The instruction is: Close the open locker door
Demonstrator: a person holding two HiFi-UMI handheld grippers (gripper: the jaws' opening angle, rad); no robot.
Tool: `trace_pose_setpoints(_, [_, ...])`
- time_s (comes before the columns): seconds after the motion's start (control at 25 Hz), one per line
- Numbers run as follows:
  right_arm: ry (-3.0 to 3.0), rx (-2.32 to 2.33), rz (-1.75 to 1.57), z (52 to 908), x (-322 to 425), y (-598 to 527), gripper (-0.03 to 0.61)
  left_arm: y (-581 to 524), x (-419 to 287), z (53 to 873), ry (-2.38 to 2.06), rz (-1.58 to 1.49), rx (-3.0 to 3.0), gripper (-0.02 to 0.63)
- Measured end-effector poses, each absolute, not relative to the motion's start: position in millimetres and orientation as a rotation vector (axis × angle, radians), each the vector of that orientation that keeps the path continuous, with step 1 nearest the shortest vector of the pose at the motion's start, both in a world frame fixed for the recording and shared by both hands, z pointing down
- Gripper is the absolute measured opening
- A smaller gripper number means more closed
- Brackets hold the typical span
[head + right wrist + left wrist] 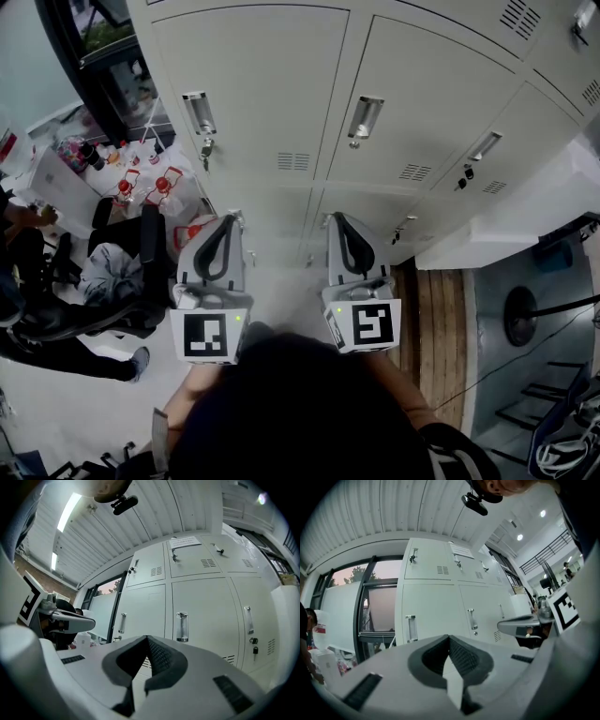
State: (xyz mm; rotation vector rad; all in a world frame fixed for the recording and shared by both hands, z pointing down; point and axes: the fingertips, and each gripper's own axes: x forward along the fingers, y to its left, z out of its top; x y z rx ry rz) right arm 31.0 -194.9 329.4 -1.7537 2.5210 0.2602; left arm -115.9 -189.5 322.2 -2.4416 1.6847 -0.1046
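A bank of pale grey lockers (309, 202) is filling the far side of the head view. The far-left locker door (262, 94) is showing a metal handle (198, 112), a key (206, 148) hanging under it and a small vent (292, 160). Every door in view is sitting flush with its frame. The left hand-held gripper (229, 218) and the right hand-held gripper (336, 217) are pointing side by side at the lower doors, near them but apart, each pressing its jaws together on nothing. Red-capped bottles (159, 186) are standing at the left.
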Motion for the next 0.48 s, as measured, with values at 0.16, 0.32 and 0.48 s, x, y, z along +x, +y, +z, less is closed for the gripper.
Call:
trace_pose_setpoints(0.16, [2.52, -1.759, 0.252, 330.5, 30.5, -193.8, 0.015, -190.3, -114.4, 322.0, 1.682, -0.094, -2.45, 0.002])
trace_pose_setpoints(0.32, [2.522, -1.766, 0.266, 332.2, 33.7, -194.8, 0.015, -192.3, -111.8, 324.6, 1.677, -0.101, -2.455, 0.002])
trace_pose_setpoints(0.48, [2.526, -1.778, 0.26, 333.6, 38.1, -197.1, 0.015, -194.6, -111.6, 325.0, 1.679, -0.103, -2.453, 0.002])
